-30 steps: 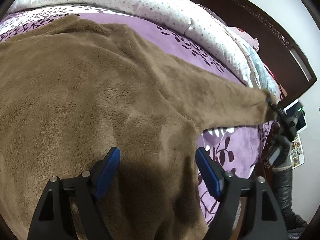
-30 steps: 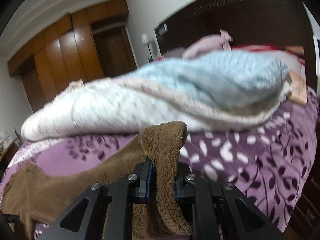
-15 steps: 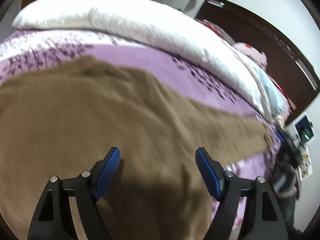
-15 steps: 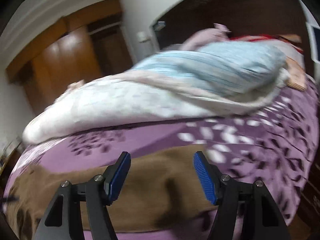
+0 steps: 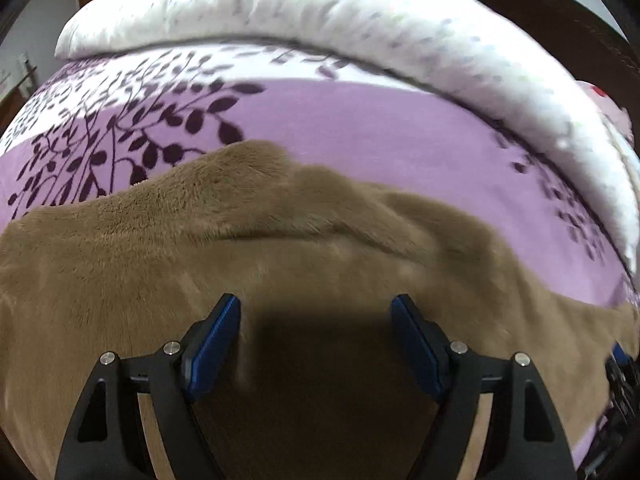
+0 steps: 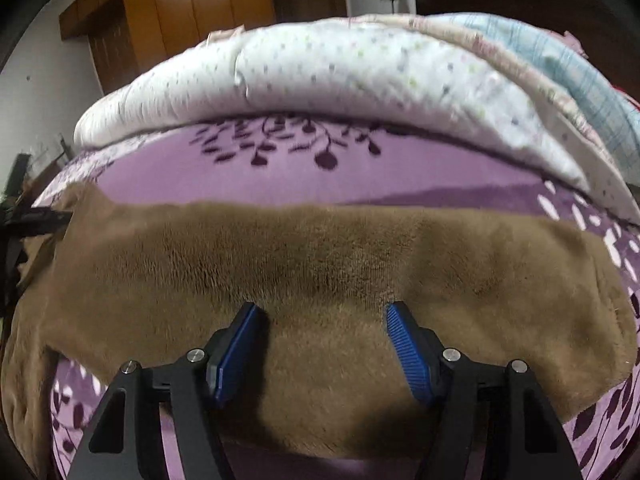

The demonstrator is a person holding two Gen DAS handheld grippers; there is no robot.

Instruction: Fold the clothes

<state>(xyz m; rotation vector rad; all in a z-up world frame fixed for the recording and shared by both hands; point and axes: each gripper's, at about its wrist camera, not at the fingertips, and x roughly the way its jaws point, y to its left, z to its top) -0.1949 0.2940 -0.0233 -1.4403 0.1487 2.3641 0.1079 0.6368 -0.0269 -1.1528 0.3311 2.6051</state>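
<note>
On the bed, a brown fleece garment (image 5: 200, 280) is lying spread flat on the purple leaf-print bedspread (image 5: 360, 128), with a white dotted quilt (image 5: 360, 20) bunched along the far side, beyond both sets of tongs

Left gripper (image 5: 316, 340) is hovering over the garment's body, angled steeply down, blue pads (image 5: 212, 344) standing wide apart, nothing between them but fleece below. Its own shadow is falling on the fabric right between the jaws. A raised fold of the garment is running across just ahead of the tips, and the garment's far edge is peaking into a bump further ahead, left of centre

Right gripper (image 6: 324, 340) is sitting over the sleeve (image 6: 320, 264), which is lying stretched sideways across its view. Jaws spread, pads (image 6: 404, 348) clear of the fabric, pinching nothing. Sleeve end is lying off to the right of the tips, on the bedspread (image 6: 400, 168)

Further back from the right gripper, a pale blue checked blanket (image 6: 580, 64) is lying on the quilt (image 6: 320, 72), with wooden wardrobes (image 6: 180, 12) behind. Some motion blur in the left view
</note>
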